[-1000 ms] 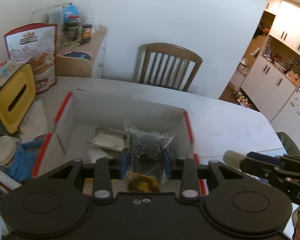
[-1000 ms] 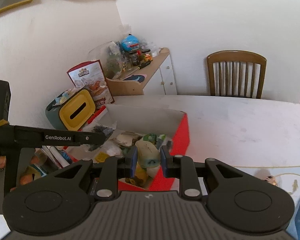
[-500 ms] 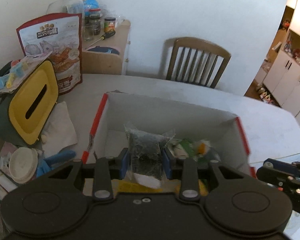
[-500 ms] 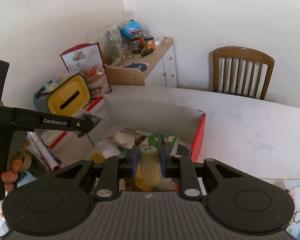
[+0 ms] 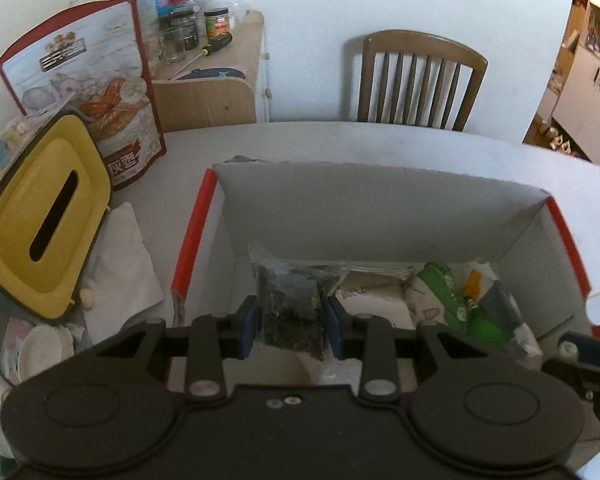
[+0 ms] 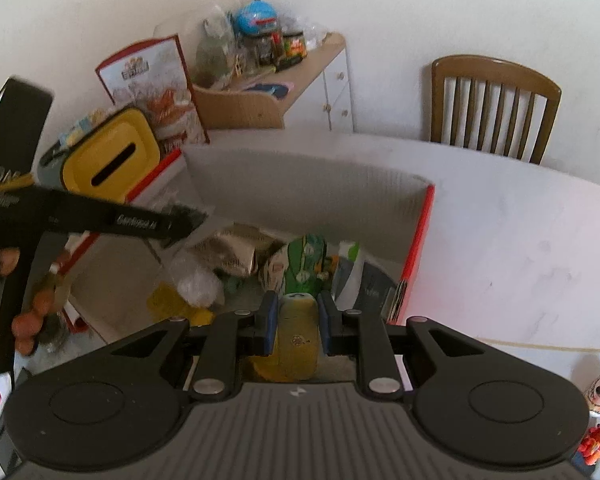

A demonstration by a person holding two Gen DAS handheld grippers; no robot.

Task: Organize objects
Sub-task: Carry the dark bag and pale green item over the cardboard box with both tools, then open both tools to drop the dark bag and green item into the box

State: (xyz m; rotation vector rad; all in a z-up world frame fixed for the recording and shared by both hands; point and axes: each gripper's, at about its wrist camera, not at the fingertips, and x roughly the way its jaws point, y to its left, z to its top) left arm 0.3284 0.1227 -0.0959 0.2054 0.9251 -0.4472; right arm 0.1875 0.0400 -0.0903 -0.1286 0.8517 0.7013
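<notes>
My left gripper [image 5: 291,322] is shut on a clear bag of dark dried leaves [image 5: 290,300] and holds it over the left half of the red-edged cardboard box [image 5: 196,232]. My right gripper [image 6: 297,322] is shut on a small yellow-green bottle-like object [image 6: 298,332], held above the box's near right part [image 6: 416,256]. In the right wrist view the left gripper [image 6: 180,220] reaches in from the left with the bag at its tip. Inside the box lie a green packet [image 5: 444,288], white packets [image 5: 372,300] and a yellow item [image 6: 172,304].
A yellow-lidded tissue box [image 5: 44,216] and a tall red-and-white snack bag [image 5: 88,84] stand left of the box. A wooden chair [image 5: 418,80] is behind the white table [image 6: 520,248]. A side cabinet [image 5: 216,88] carries jars. Small trinkets [image 6: 598,396] lie at the right.
Both grippers have moved forward and down, closer over the box, each keeping hold of its object. The box interior now fills more of both views.
</notes>
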